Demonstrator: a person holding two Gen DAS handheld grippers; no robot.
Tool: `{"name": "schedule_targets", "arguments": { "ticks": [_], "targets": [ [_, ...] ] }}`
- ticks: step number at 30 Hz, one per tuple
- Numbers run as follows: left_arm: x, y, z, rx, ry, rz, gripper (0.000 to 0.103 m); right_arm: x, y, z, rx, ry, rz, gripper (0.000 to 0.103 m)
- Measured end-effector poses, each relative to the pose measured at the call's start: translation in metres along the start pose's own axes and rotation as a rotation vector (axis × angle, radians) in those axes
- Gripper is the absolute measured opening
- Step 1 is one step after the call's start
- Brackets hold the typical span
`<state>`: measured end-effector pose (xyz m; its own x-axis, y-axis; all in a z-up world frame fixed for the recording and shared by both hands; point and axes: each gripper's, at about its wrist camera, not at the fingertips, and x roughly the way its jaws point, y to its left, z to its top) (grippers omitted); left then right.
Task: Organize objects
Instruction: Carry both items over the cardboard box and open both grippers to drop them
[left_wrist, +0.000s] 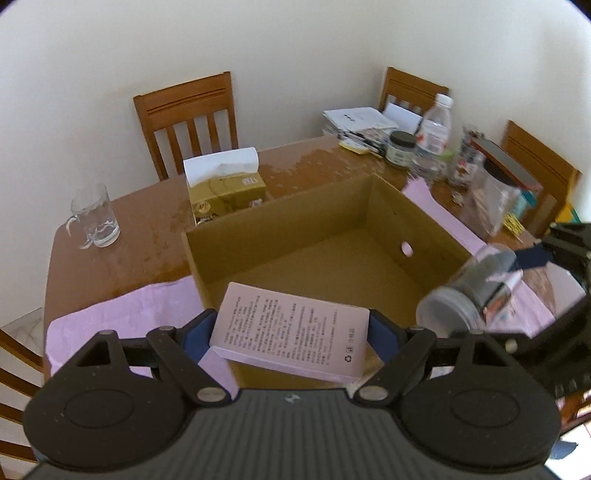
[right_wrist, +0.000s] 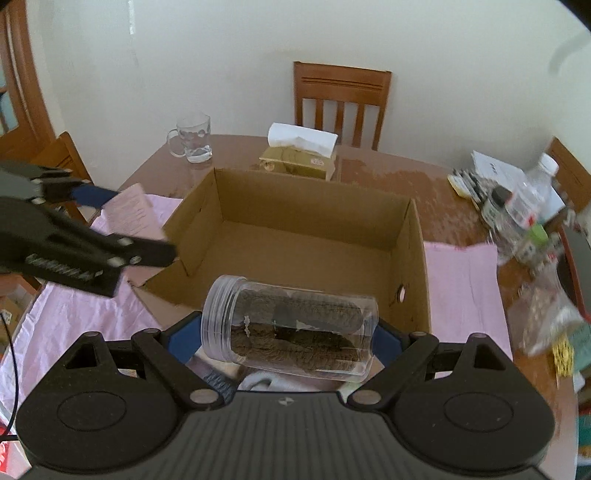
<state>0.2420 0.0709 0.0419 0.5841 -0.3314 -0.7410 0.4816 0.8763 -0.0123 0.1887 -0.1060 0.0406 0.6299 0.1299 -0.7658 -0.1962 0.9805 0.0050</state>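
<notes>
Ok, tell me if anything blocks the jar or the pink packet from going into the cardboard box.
Nothing visible does. The box is open and empty; the jar and packet are held at its near edge.

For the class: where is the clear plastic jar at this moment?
The clear plastic jar lies on its side, clamped in the right tongs just above the near rim of the open cardboard box; the left wrist view shows it at the right.
</notes>
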Motion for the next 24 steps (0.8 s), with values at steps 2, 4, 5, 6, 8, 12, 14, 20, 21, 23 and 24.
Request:
{"name": "schedule_targets", "arguments": {
  "ticks": [2,4,5,6,8,12,14,20,21,23,24],
  "targets": [
    [0.015,-0.001,0.008,-0.013,0.007,0.008,0.085,0.01,-0.006,0.006,-0.02,0.008,0.003,0.095],
    [0.029,-0.002,0.011,-0.026,0.017,0.019,0.085,0.02,-0.011,0.012,-0.036,0.014,0.01,0.095],
    [0.037,-0.002,0.013,-0.032,0.025,0.024,0.085,0.024,-0.014,0.013,-0.042,0.016,0.016,0.095],
    [0.044,-0.002,0.014,-0.041,0.033,0.031,0.085,0.028,-0.015,0.015,-0.048,0.019,0.023,0.095],
    [0.056,-0.002,0.015,-0.058,0.049,0.038,0.085,0.037,-0.019,0.017,-0.06,0.03,0.034,0.095],
    [0.071,-0.004,0.014,-0.066,0.079,0.051,0.085,0.048,-0.024,0.016,-0.063,0.046,0.055,0.1],
    [0.077,-0.004,0.013,-0.068,0.092,0.06,0.085,0.05,-0.027,0.016,-0.059,0.043,0.061,0.103],
    [0.086,-0.002,0.015,-0.077,0.098,0.081,0.087,0.051,-0.035,0.009,-0.036,0.049,0.057,0.103],
    [0.086,-0.002,0.016,-0.08,0.094,0.091,0.091,0.049,-0.035,0.007,-0.035,0.048,0.048,0.103],
    [0.084,-0.001,0.018,-0.088,0.082,0.119,0.095,0.047,-0.036,0.004,-0.032,0.048,0.04,0.103],
    [0.082,-0.001,0.018,-0.093,0.077,0.127,0.095,0.045,-0.037,0.001,-0.029,0.048,0.039,0.103]
  ]
}}
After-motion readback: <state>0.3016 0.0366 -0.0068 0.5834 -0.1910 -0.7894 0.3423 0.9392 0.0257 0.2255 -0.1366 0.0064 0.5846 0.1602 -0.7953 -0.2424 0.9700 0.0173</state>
